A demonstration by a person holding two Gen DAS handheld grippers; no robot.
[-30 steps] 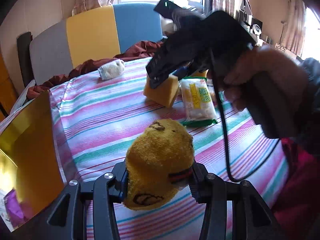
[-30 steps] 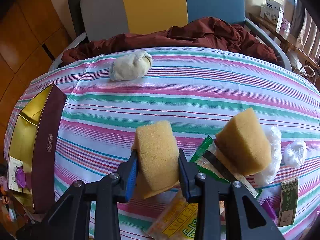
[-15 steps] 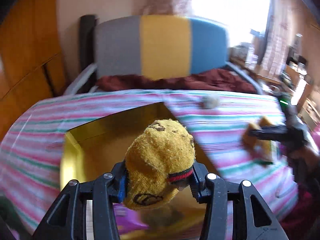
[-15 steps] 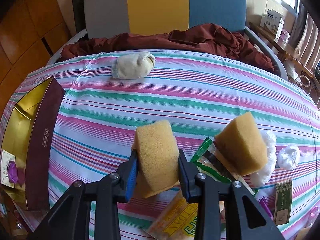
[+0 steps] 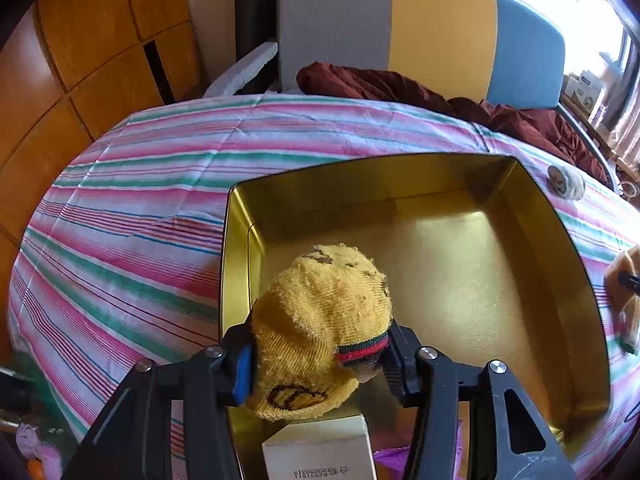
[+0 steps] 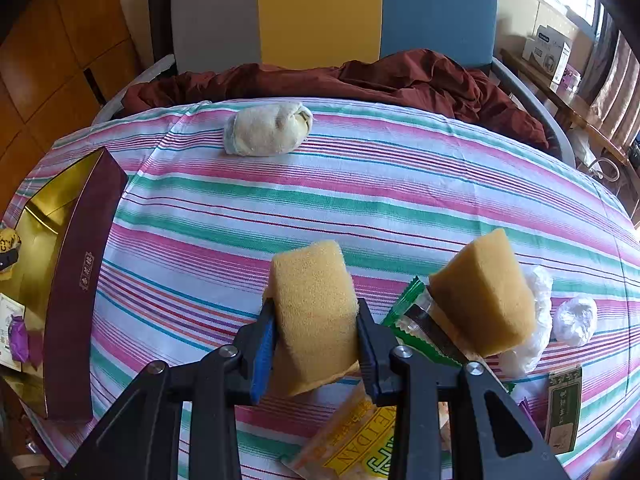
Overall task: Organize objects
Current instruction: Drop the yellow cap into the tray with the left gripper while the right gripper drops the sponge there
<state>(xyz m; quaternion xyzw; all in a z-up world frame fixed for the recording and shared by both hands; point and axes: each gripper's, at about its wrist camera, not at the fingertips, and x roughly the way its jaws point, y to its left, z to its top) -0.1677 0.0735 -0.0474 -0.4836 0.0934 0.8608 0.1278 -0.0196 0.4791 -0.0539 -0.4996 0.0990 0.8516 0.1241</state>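
My left gripper (image 5: 318, 360) is shut on a rolled yellow sock (image 5: 320, 328) and holds it above the near left part of an open gold-lined box (image 5: 472, 264). The box holds a small white carton (image 5: 320, 454) at its near end. My right gripper (image 6: 316, 336) is shut on a yellow sponge (image 6: 314, 312) just above the striped tablecloth (image 6: 360, 196). In the right wrist view the box (image 6: 76, 280) has a maroon outer wall and stands at the table's left edge, with the yellow sock (image 6: 8, 242) just visible over it.
A second yellow sponge (image 6: 484, 300) rests on snack packets (image 6: 360, 440) and crumpled plastic (image 6: 574, 320) at the right. A rolled white sock (image 6: 268, 128) lies at the far side. A dark red cloth (image 6: 360, 76) covers the chair behind. A green packet (image 6: 564, 408) lies near right.
My left gripper has swung left with the sock, from over the tablecloth to over the gold box. My right gripper still holds the sponge and has barely moved.
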